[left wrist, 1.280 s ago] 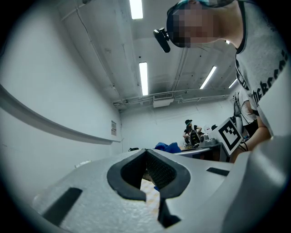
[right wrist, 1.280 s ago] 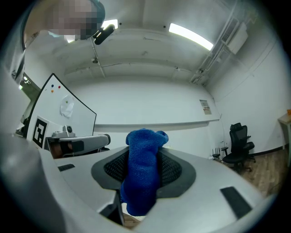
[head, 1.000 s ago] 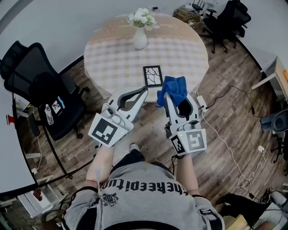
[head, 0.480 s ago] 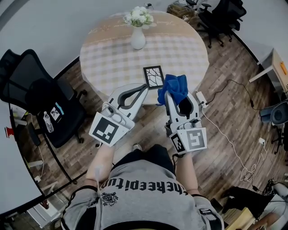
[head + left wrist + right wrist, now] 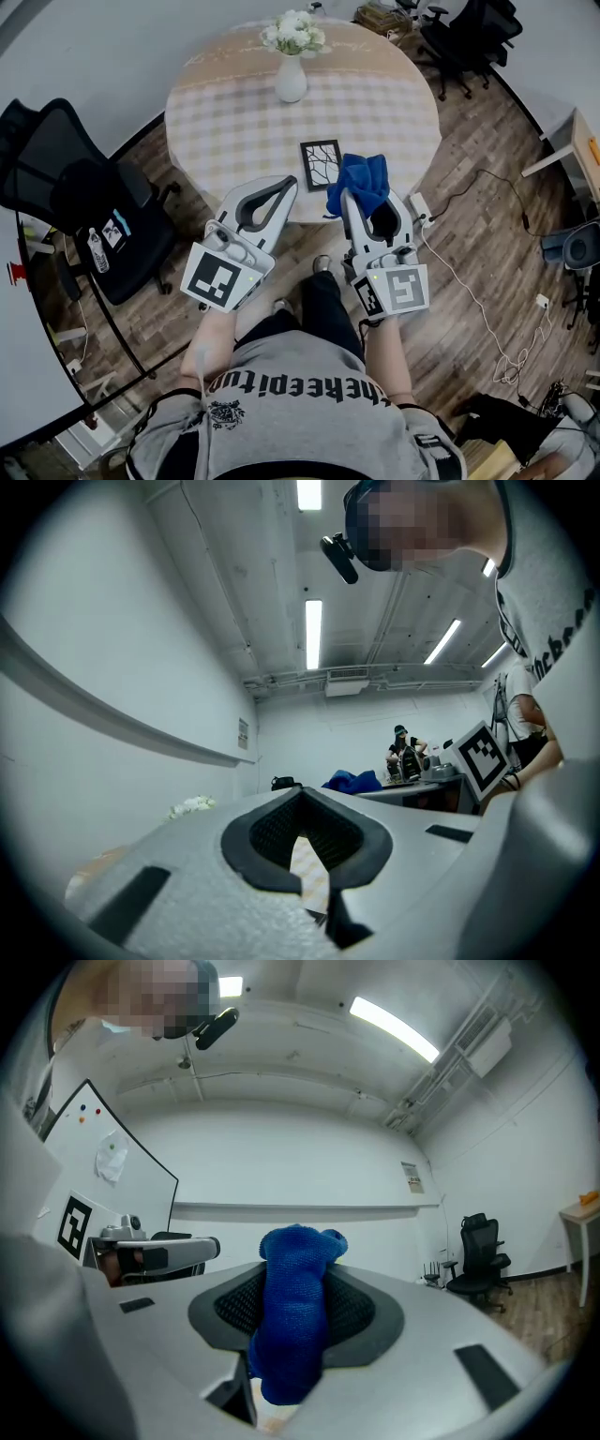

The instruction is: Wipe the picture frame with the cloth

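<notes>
**Jaws.** My right gripper (image 5: 367, 197) is pinching the blue cloth (image 5: 360, 181). In the right gripper view the fabric is bunched between the two pads and spills out past the tips. My left gripper (image 5: 282, 187) has its jaws pressed together at the tips with nothing held. Only the checked table (image 5: 234, 122) shows through the hollow behind them.

**Task item.** The picture frame (image 5: 322, 165) lies flat on the near edge of the round table, right of centre. It is well apart from the vase of white flowers (image 5: 292, 79) on the far side. The frame sits between my two grippers and slightly beyond them. The cloth is just beside its right edge in the head view, but I cannot tell whether it is above the table or off its edge. No contact between cloth and frame is visible.

**Change noted.** Over the last second the table and frame have drawn a little nearer in the head view. One foot (image 5: 322, 265) now shows forward on the wooden floor between the grippers. Both grippers have kept their grip state and spacing, so this has been an approach on foot and not an arm movement.

**Assessment.** Wiping has not begun. The cloth is secured and I am close to reach. I judge the next step to be lowering the cloth leftward onto the frame. The left jaws may be needed to steady the frame, which looks light enough to slide.
</notes>
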